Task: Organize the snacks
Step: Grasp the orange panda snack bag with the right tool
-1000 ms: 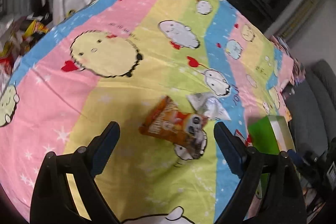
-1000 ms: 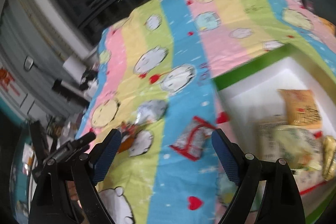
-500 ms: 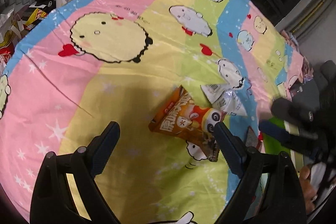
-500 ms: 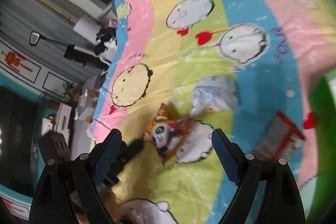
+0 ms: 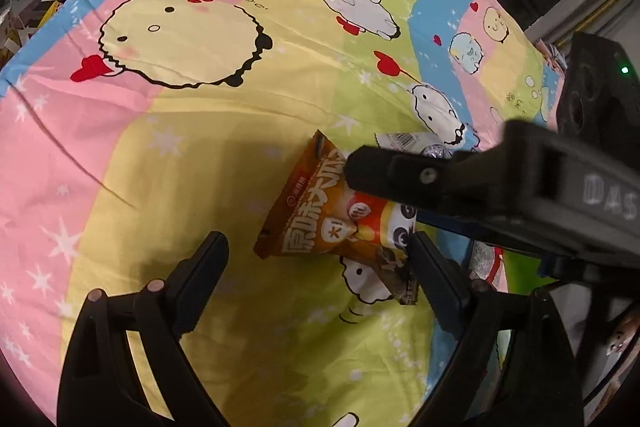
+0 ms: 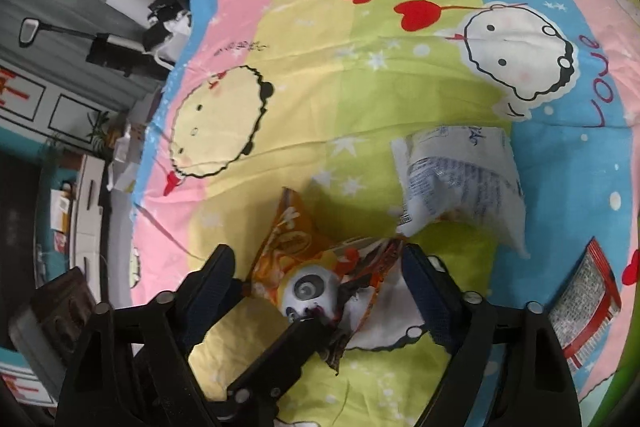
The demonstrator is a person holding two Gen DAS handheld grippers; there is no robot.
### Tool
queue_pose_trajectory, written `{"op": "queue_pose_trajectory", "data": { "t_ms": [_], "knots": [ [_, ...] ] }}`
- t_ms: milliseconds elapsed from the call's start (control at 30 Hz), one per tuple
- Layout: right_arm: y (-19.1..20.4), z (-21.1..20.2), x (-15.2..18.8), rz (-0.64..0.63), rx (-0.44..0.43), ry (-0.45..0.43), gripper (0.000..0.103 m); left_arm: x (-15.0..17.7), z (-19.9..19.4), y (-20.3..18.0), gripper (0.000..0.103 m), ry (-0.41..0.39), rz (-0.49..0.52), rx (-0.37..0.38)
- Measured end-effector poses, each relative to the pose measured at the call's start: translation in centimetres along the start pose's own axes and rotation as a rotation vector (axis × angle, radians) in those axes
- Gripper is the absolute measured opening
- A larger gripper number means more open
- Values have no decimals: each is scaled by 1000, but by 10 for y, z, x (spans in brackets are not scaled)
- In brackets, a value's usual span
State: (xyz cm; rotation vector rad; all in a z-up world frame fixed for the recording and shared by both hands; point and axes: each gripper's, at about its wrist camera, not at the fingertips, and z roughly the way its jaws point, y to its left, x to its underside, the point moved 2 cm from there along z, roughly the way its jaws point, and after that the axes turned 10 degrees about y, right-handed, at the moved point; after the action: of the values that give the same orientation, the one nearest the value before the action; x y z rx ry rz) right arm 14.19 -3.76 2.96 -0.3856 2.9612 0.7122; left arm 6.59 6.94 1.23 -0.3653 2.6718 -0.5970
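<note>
The right tongs (image 6: 316, 291) are closing around the orange snack bag (image 6: 316, 279), which lies between their two pads, but the pads do not seem to press it yet. The left tongs (image 5: 316, 281) stand wide and released, holding nothing, with the same orange bag (image 5: 332, 223) just ahead of their tips. The bag lies flat on the bed sheet (image 5: 192, 155), on its yellow-green stripe, with a white snack pouch (image 6: 460, 187) near it and a red-edged packet (image 6: 584, 299) further aside. I think the main risk is that the two tongs are very near each other over one bag: they could knock together, or push the bag away. The film may also slide out of the pads, because the bag is puffy and smooth, or the sheet could be pinched together with it. The bag is orange with white characters and a panda face, slightly crumpled, with sealed dark ends.
</note>
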Motion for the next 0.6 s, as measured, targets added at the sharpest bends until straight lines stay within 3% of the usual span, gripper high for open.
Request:
{"op": "queue_pose_trajectory", "data": {
  "t_ms": [167, 300, 600],
  "knots": [
    [-5, 16, -5, 1, -15, 56, 73, -2, 5, 2, 92, 23, -21, 29],
    [-4, 27, -3, -13, -103, 95, 56, -2, 6, 0, 86, 17, -18, 42],
    [-10, 24, 4, -9, -163, 65, 50, 1, 4, -10, 73, -10, 35, 50]
  ]
}}
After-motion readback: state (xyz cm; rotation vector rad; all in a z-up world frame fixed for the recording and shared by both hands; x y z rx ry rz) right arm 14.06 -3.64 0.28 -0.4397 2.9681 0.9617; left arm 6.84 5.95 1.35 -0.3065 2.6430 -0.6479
